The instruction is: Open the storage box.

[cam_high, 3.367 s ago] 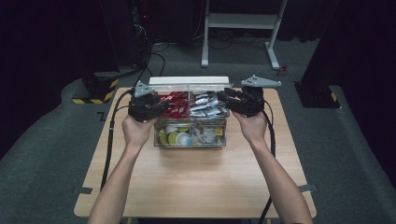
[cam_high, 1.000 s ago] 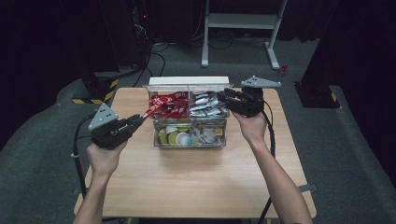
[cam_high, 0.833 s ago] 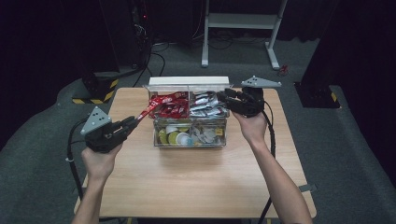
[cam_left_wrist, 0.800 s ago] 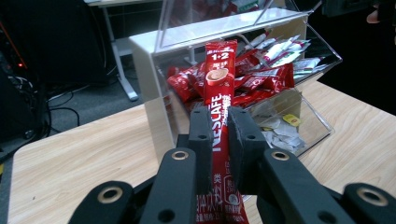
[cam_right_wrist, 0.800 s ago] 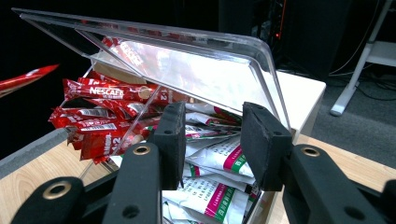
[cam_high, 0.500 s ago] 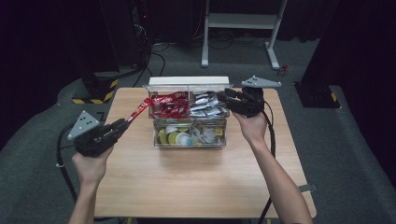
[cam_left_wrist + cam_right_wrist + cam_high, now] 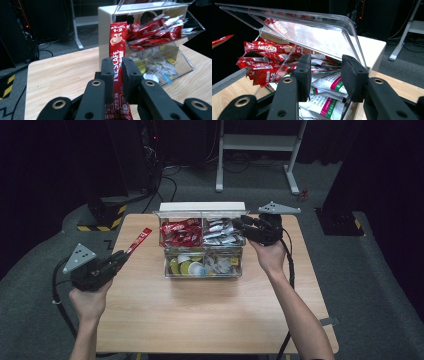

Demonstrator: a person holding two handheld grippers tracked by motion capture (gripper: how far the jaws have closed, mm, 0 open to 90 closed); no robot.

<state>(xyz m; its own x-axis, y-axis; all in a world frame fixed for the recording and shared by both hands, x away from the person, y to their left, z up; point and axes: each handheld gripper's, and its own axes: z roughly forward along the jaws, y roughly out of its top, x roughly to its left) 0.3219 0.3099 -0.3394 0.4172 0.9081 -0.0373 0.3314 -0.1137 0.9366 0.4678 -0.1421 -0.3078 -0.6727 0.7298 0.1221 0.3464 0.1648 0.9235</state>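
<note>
A clear compartment box [image 7: 239,266] stands at the back middle of the wooden table [image 7: 200,320]. My left gripper [image 7: 121,256] is off to its left, shut on a red Nescafe stick sachet [image 7: 139,239] that points up toward the box. In the left gripper view the sachet [image 7: 117,45] rises from between the jaws of the left gripper [image 7: 117,66]. My right gripper [image 7: 240,223] is at the box's upper right corner, holding the clear lid [image 7: 312,32] raised. The right gripper [image 7: 325,62] has its jaws on the lid's front edge.
Red sachets [image 7: 180,232] fill the back left compartment and white-green sachets [image 7: 222,231] the back right. Small cups and packets [image 7: 200,266] lie in the front section. A white frame [image 7: 260,145] and cables stand on the floor behind the table.
My left gripper has drawn away from the box, leftward and toward the near edge, carrying the red sachet. The right gripper has kept still at the lid.
</note>
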